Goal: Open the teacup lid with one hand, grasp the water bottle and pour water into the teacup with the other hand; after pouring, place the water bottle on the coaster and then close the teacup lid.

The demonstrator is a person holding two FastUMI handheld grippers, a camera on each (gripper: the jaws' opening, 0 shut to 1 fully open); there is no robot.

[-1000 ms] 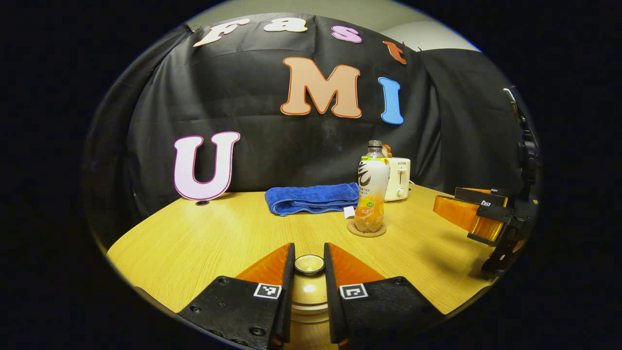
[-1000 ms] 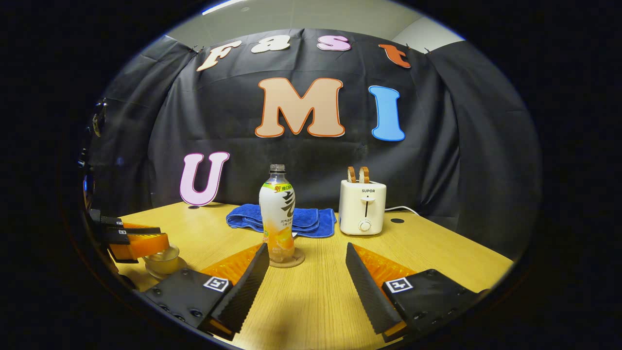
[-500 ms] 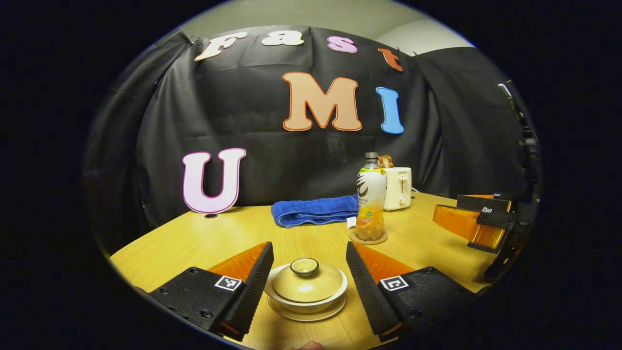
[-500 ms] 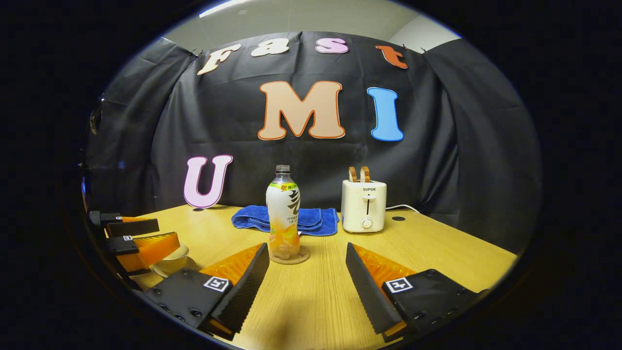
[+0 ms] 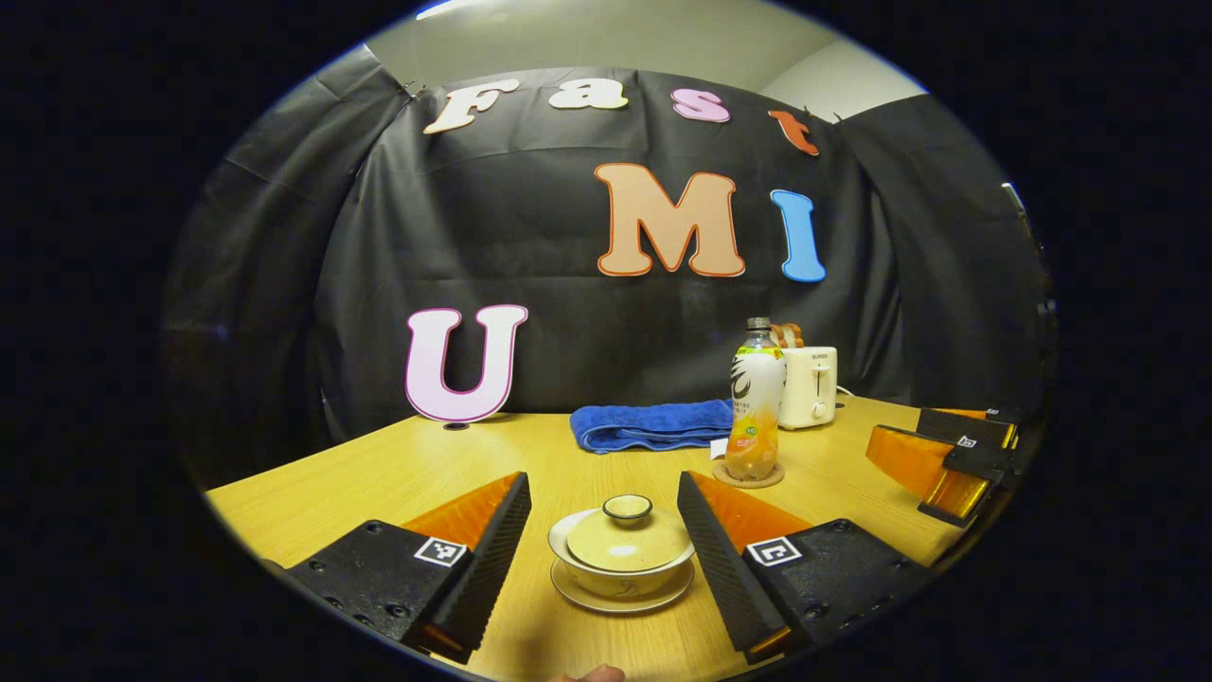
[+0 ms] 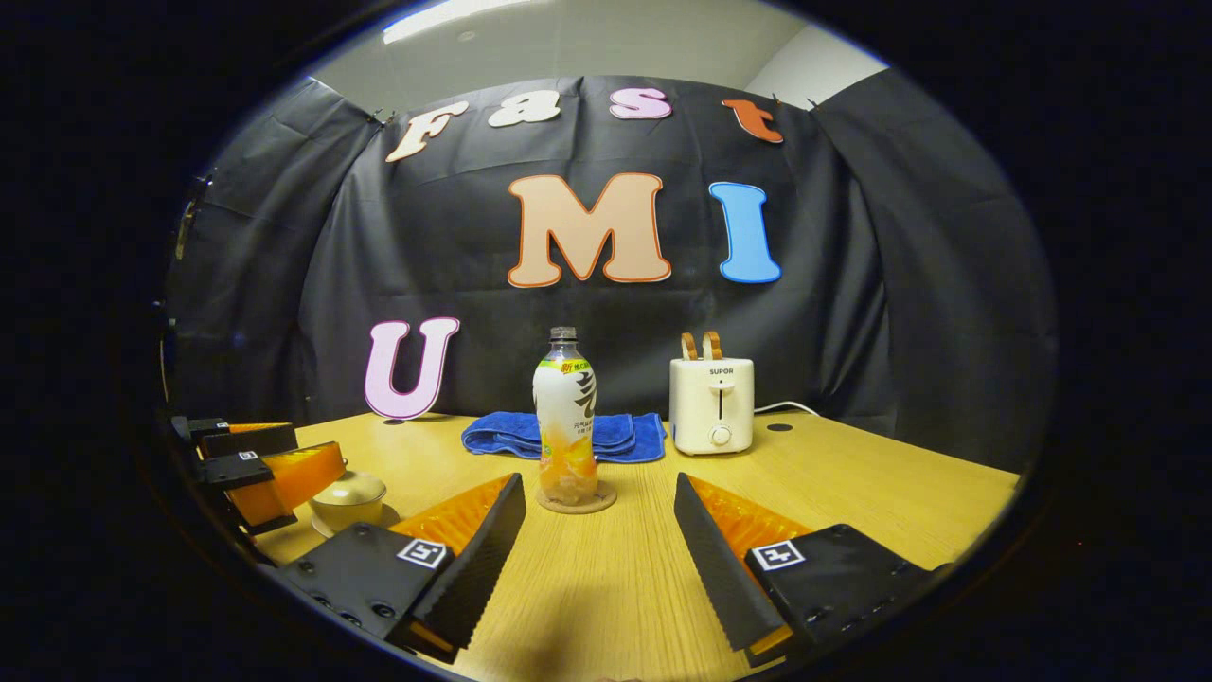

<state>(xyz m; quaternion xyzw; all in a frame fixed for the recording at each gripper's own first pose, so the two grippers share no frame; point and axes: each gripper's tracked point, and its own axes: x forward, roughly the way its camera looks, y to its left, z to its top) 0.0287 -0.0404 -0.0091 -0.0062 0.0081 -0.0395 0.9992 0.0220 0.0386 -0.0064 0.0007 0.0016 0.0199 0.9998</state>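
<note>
A pale teacup [image 5: 620, 561] stands on its saucer [image 5: 622, 599] with the lid [image 5: 627, 538] seated on it. My left gripper [image 5: 602, 488] is open, with a finger on each side of the cup and touching nothing. The water bottle [image 6: 566, 417], with orange drink in its lower part, stands upright on a round coaster [image 6: 576, 499]. My right gripper [image 6: 598, 485] is open and short of the bottle. In the left gripper view the bottle [image 5: 756, 403] and coaster [image 5: 748, 474] are right of centre, and the right gripper [image 5: 896, 431] is at the far right. In the right gripper view the teacup [image 6: 348, 497] and left gripper [image 6: 319, 447] are at the left.
A folded blue towel [image 6: 568, 434] lies behind the bottle. A white toaster [image 6: 712, 405] with two slices in it stands at the back right, its cord trailing right. The wooden table [image 6: 852, 493] runs back to the black cloth wall.
My left gripper was shut on the lid's knob, then opened and drew back, leaving the lid on the cup. My right gripper stayed open and backed off slightly.
</note>
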